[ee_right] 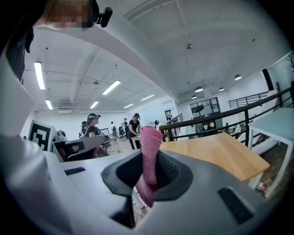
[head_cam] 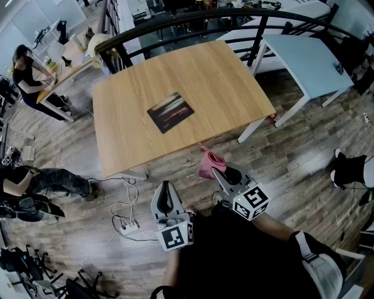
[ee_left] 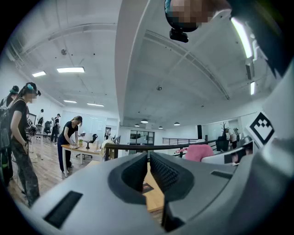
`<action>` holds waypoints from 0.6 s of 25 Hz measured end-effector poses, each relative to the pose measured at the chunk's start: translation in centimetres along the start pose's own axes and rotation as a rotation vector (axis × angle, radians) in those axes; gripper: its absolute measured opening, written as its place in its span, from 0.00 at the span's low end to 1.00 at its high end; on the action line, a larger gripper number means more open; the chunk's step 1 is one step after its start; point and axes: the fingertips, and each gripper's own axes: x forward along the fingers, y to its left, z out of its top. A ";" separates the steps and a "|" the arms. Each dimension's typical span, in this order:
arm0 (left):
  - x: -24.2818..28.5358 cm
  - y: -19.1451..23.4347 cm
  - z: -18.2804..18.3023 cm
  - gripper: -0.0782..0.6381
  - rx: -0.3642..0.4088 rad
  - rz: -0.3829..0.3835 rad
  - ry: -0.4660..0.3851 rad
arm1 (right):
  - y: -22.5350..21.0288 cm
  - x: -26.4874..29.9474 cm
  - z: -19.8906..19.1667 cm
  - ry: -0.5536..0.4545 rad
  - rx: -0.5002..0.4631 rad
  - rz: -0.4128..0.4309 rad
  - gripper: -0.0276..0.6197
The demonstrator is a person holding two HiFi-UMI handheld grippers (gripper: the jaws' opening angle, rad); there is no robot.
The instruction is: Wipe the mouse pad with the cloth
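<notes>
The dark mouse pad (head_cam: pixel 170 111) lies flat near the middle of the wooden table (head_cam: pixel 222 82). Both grippers are held in front of the table's near edge, above the floor. My right gripper (head_cam: pixel 217 170) is shut on a pink cloth (head_cam: pixel 208 163), which sticks up between the jaws in the right gripper view (ee_right: pixel 149 158). My left gripper (head_cam: pixel 166 187) is shut with nothing in it; in the left gripper view its jaws (ee_left: pixel 148 172) stand almost together, and a sliver of the mouse pad (ee_left: pixel 146 187) shows through the slit. The pink cloth (ee_left: pixel 200 151) appears to their right.
A white table (head_cam: pixel 304 58) stands at the back right behind a black railing (head_cam: pixel 193 17). A power strip and cables (head_cam: pixel 127 225) lie on the wood floor by the table's near left leg. People work at a desk (head_cam: pixel 26 73) at far left.
</notes>
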 end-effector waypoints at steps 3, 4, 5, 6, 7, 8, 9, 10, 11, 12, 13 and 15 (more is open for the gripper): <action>0.0 0.0 0.1 0.16 -0.001 0.002 -0.006 | 0.1 -0.1 0.5 -0.002 -0.013 -0.001 0.14; -0.1 0.0 0.2 0.16 -0.002 0.002 -0.007 | 0.1 -0.1 0.5 -0.003 -0.014 -0.001 0.14; -0.1 -0.1 0.2 0.16 -0.002 0.001 -0.007 | 0.2 -0.2 0.5 -0.004 -0.012 0.000 0.14; -0.1 -0.2 0.3 0.16 -0.001 0.001 -0.006 | 0.1 -0.3 0.4 -0.005 -0.009 0.000 0.14; -0.1 -0.3 0.3 0.16 0.000 -0.001 -0.005 | 0.1 -0.4 0.4 -0.006 -0.008 0.001 0.14; -0.1 -0.4 0.3 0.16 0.001 -0.002 -0.003 | 0.0 -0.5 0.4 -0.007 -0.008 0.001 0.14; 0.0 -0.5 0.2 0.16 0.001 -0.003 -0.002 | -0.1 -0.5 0.4 -0.007 -0.009 0.002 0.14; 0.1 -0.6 0.2 0.16 0.001 -0.004 -0.002 | -0.2 -0.5 0.4 -0.007 -0.007 0.002 0.14; 0.2 -0.7 0.2 0.16 0.001 -0.004 -0.002 | -0.3 -0.5 0.3 -0.007 -0.005 0.003 0.14; 0.3 -0.8 0.1 0.16 0.001 -0.003 -0.001 | -0.5 -0.5 0.3 -0.008 -0.002 0.004 0.14; 0.4 -1.0 0.1 0.16 0.001 -0.003 0.001 | -0.6 -0.6 0.4 -0.011 0.003 0.005 0.14; 0.5 -1.4 0.0 0.16 0.001 -0.001 0.007 | -1.0 -0.8 0.7 -0.018 0.015 0.008 0.14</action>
